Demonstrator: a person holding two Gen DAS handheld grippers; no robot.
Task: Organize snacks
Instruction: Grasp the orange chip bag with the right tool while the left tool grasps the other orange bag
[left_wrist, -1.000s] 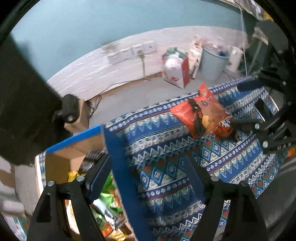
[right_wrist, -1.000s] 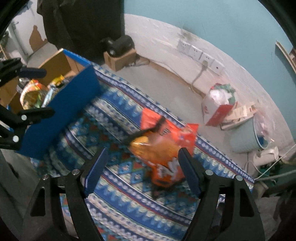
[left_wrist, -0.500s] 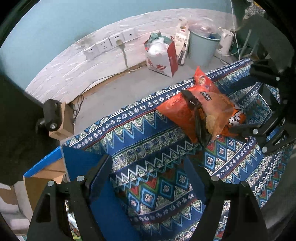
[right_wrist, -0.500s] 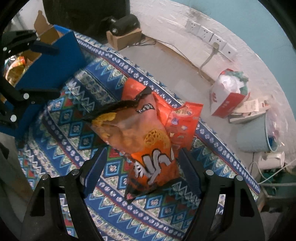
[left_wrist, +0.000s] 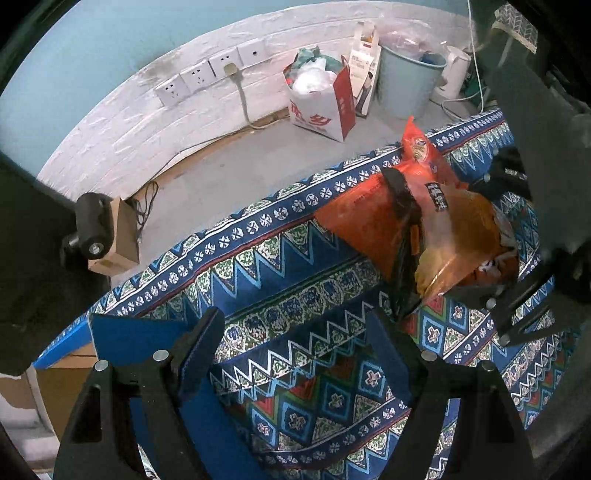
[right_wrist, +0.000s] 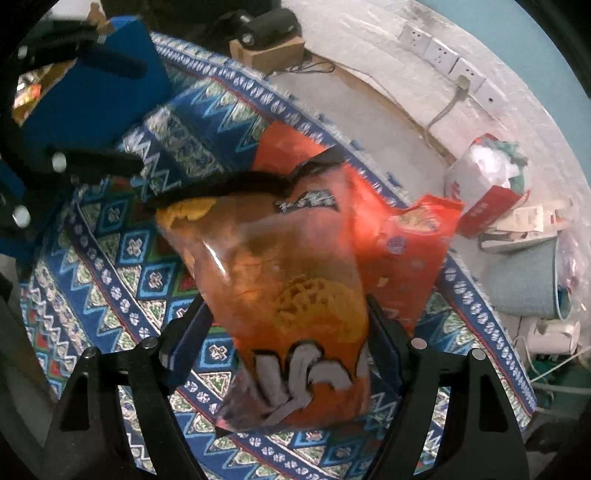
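Two snack bags are seen on the patterned cloth (right_wrist: 110, 258): a puffed orange chip bag (right_wrist: 295, 288) lying partly over a flatter red packet (right_wrist: 410, 251). The right gripper (right_wrist: 288, 332) is set with its jaws wide on either side of the chip bag's lower half, the pads just beside the film but not judged to be pressing it, so a grasp appears prepared rather than made. The bag is straddled low, probably so that it can be lifted clear of the packet beneath. The left gripper (left_wrist: 295, 347) is held with jaws wide and nothing between them, above bare cloth next to the blue flap (left_wrist: 147, 343) of one cardboard box (left_wrist: 66, 373), presumably kept near where snacks are to be dropped. More wrappers are glimpsed inside that box, uncounted
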